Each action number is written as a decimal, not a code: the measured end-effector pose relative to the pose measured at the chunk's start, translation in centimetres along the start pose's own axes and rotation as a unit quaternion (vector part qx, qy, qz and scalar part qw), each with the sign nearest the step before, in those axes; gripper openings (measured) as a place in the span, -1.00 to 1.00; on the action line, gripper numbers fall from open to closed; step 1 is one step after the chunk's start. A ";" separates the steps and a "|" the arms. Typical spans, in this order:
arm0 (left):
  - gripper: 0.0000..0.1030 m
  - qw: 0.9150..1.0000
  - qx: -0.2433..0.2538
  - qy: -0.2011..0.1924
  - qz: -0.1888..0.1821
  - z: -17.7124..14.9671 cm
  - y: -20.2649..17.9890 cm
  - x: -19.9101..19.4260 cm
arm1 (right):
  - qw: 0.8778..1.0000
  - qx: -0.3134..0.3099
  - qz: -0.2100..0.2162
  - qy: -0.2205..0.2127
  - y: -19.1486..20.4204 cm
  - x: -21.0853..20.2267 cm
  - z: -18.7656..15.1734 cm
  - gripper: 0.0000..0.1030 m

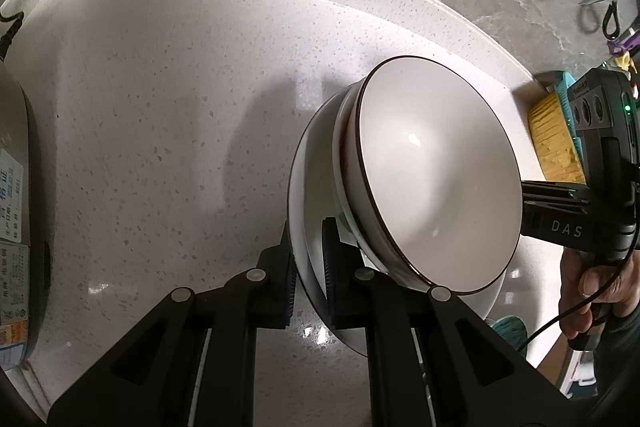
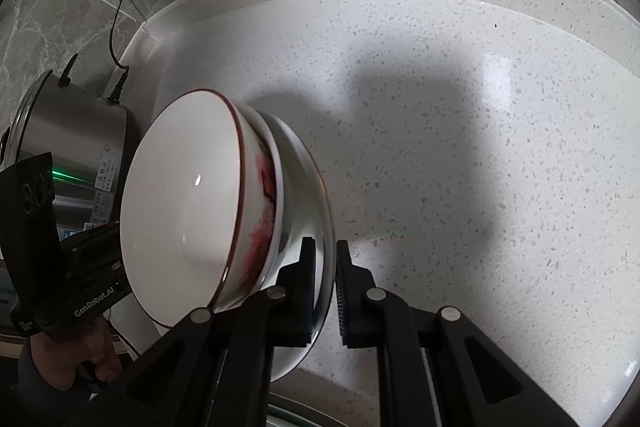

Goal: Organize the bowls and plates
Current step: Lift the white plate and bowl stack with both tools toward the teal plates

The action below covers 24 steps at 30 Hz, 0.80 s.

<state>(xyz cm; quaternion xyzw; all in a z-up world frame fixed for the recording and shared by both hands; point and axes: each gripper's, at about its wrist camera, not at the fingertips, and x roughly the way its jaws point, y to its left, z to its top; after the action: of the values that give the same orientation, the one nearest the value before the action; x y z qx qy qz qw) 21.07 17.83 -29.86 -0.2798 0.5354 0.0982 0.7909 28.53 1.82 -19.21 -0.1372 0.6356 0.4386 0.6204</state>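
Speckled counter (image 1: pixel 160 107) below: your left gripper (image 1: pixel 310 267) and right gripper (image 2: pixel 324 291) both pinch the plate (image 1: pixel 304 187) under stacked bowls (image 1: pixel 436 163); set it down gently.

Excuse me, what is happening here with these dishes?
A person holds a pair of tongs in each hand. The left tongs and the right tongs each clamp the rim of the wide white plate from opposite sides. A white bowl with a dark red rim sits nested on it, above the speckled white countertop.
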 end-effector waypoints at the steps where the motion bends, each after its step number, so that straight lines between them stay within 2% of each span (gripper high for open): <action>1: -0.85 1.000 0.001 -0.001 0.000 0.0 0.0 -0.2 | 1.000 0.000 0.000 -0.002 0.0 -0.2 0.0 -0.76; 15: -0.85 0.999 0.035 -0.017 -0.008 0.6 -1.5 -4.7 | 0.999 0.000 -0.007 -0.033 0.6 -3.9 -0.7 -0.76; 24: -0.85 0.996 0.080 -0.022 -0.027 0.7 -4.1 -8.1 | 0.998 0.022 -0.017 -0.064 0.7 -7.7 -3.2 -0.76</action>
<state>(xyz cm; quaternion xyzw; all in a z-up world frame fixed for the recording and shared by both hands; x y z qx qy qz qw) 20.15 16.03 -20.97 -0.2279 0.5165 0.0400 0.8244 27.31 -2.95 -12.44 -0.1066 0.6018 0.4216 0.6699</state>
